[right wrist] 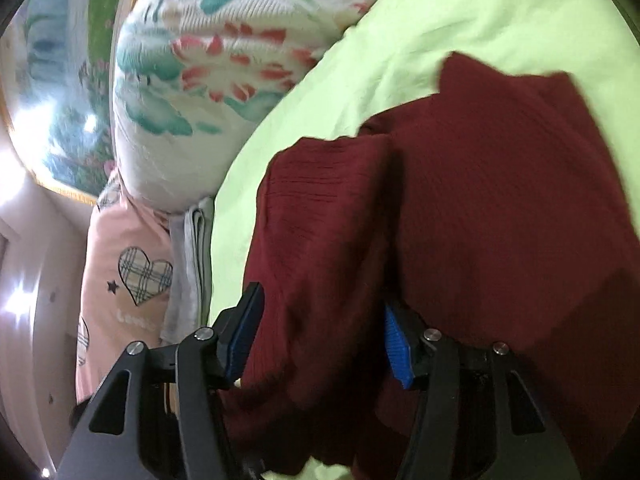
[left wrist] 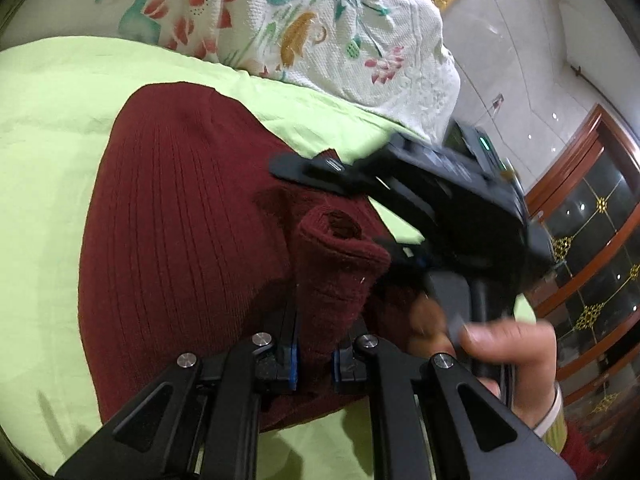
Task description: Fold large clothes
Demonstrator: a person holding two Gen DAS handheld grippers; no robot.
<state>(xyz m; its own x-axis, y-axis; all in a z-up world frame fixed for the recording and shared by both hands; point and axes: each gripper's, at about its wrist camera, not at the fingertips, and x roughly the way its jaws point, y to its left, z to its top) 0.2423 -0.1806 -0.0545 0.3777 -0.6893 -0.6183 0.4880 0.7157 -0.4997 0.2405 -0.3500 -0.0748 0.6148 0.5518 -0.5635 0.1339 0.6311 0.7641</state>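
Sweater (left wrist: 180,240) between left gripper (left wrist: 314,356) pads

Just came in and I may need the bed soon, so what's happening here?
A person is folding a maroon sweater on the green sheet, with tongs in each hand. The left tongs are shut on a rolled sleeve cuff. The right tongs are open wide around a bunched fold of the sweater. A floral quilt sits behind. The fold looks unfinished.
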